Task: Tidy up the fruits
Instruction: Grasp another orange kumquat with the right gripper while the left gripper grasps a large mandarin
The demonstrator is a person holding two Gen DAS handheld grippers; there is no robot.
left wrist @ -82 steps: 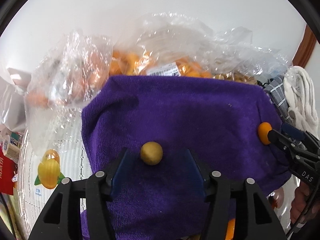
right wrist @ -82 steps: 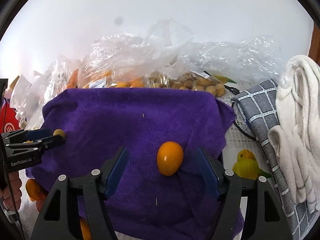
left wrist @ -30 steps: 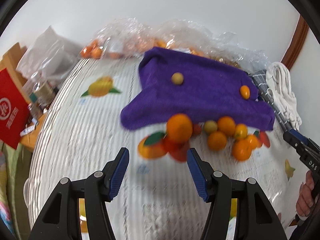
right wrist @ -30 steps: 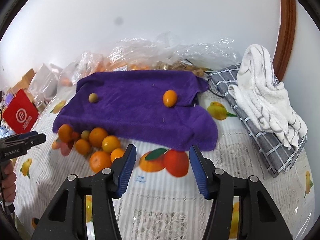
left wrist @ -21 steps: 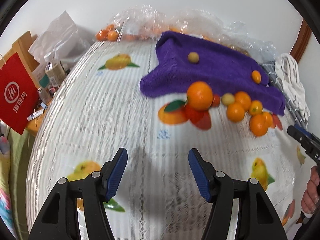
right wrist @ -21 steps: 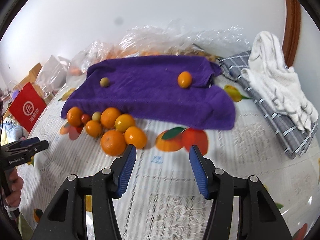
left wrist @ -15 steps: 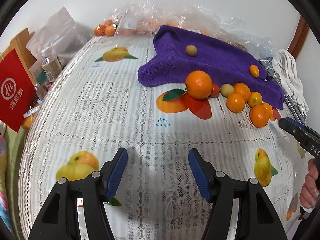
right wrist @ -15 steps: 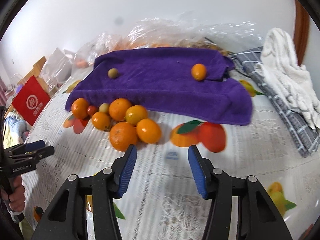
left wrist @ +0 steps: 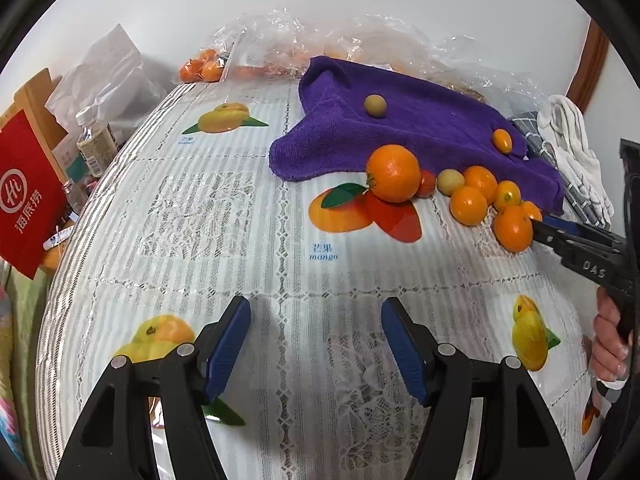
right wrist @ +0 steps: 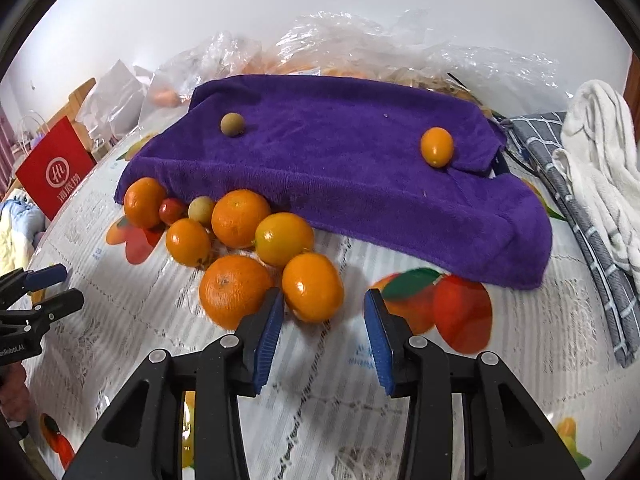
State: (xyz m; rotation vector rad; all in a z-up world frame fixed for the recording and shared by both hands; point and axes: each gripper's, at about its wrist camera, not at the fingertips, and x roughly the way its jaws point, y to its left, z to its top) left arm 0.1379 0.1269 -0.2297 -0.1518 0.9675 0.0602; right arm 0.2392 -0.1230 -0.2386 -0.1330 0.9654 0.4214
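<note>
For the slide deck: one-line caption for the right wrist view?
Right gripper, fingers closing, nears an orange in the pile beside the purple towel.

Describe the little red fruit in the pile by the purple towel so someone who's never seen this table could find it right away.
Start at the purple towel spread over the far half of the table, then drop to the fruit pile along its near-left edge. The red fruit sits near the pile's left end, wedged between a larger orange and a pale yellow-green fruit. It is the pile's only red fruit and among its smallest.
</note>
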